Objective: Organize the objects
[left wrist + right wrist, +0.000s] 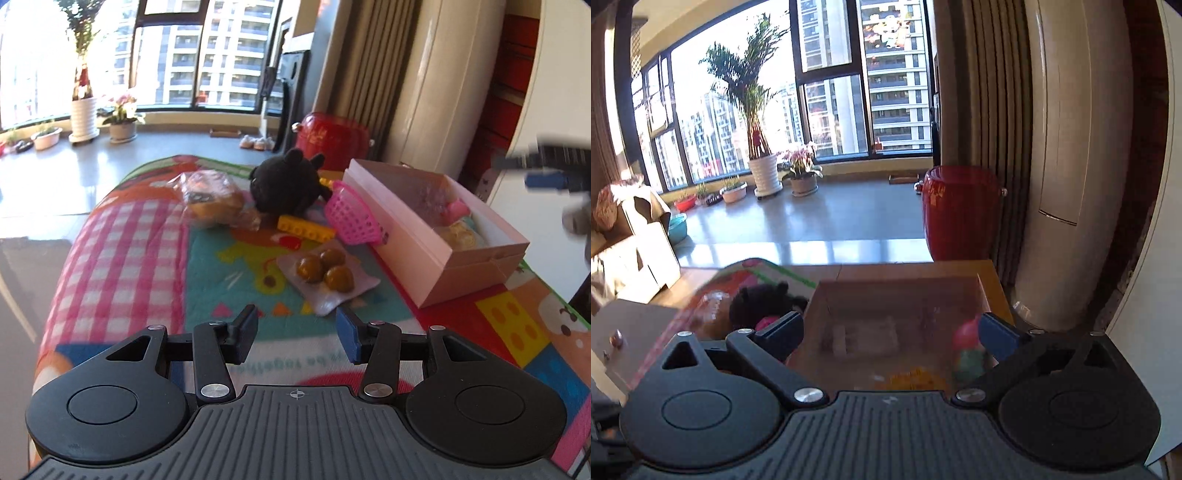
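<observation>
A pink open box (436,236) stands on the colourful mat (147,240) at the right, with small toys inside. On the mat lie a packet of brown balls (327,275), a yellow brick (304,228), a pink basket (352,218), a black plush toy (286,184) and a bagged bun (214,199). My left gripper (297,338) hovers open just short of the packet, nothing between its fingers. My right gripper (890,334) stands wide open above the box (897,299), empty; a pink and green toy (967,350) and something yellow lie below it. The right gripper (546,173) also shows blurred at the far right.
A red drum stool (960,210) and a tall cream cabinet (1060,166) stand behind the table. Potted plants (764,173) line the window. The mat's left edge curves down towards the grey floor (55,192).
</observation>
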{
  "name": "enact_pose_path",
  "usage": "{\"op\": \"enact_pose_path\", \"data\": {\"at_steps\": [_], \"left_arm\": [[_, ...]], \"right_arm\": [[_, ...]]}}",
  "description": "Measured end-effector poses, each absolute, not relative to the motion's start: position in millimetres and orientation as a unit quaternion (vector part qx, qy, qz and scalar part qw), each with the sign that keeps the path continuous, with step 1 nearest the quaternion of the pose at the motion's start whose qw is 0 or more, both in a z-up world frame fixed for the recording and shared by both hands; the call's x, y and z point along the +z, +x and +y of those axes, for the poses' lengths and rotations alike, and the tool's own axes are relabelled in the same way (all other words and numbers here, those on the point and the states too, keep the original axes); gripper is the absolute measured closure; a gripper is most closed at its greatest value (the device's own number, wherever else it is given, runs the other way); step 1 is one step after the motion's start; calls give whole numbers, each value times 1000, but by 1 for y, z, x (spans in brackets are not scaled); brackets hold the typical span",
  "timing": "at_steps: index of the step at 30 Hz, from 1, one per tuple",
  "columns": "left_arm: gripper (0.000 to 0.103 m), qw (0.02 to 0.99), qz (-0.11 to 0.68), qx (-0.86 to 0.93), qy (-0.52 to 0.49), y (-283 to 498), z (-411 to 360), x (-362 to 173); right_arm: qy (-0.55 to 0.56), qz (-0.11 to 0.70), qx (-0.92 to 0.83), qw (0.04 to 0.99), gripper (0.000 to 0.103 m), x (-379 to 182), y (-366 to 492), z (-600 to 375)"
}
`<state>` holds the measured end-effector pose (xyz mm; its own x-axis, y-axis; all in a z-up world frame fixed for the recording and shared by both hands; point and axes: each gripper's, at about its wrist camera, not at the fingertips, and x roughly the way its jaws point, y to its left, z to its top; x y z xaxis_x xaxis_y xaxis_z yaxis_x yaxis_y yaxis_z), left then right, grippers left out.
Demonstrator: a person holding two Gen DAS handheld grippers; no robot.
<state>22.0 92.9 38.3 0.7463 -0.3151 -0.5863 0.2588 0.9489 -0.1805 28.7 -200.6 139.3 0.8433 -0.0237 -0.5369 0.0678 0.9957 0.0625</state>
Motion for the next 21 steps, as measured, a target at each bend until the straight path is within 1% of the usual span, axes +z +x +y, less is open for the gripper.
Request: {"op": "enact_pose_path", "data": {"at_steps": [4,9,11,14,17,18,19,20,21], "left_arm": [[52,933,300,-184,-71,47,76,52],[52,932,291,-176,-122,100,52,70],[52,930,309,-158,-121,125,40,68],[52,913,368,-136,-112,158,24,53],[52,909,390,-113,-97,170,17,36],[60,915,376,-110,-94,167,18,35],[72,918,371,-109,-91,165,18,34],[78,918,373,-103,-90,162,20,34],[80,919,370,-101,-94,158,23,33]], "right_arm": [[3,290,-43,956,2,101,-8,-187],[19,310,-55,949,0,69,-33,-185],[13,313,-65,948,0,59,-39,-183],[7,315,-63,947,0,56,-37,-184],[8,315,-51,948,0,56,-42,-182],[5,316,-47,948,0,56,-43,-181],[2,316,-43,948,0,56,-45,-179],[-2,316,-39,948,0,56,-48,-176],[-5,315,-35,948,0,56,-49,-174]]}}
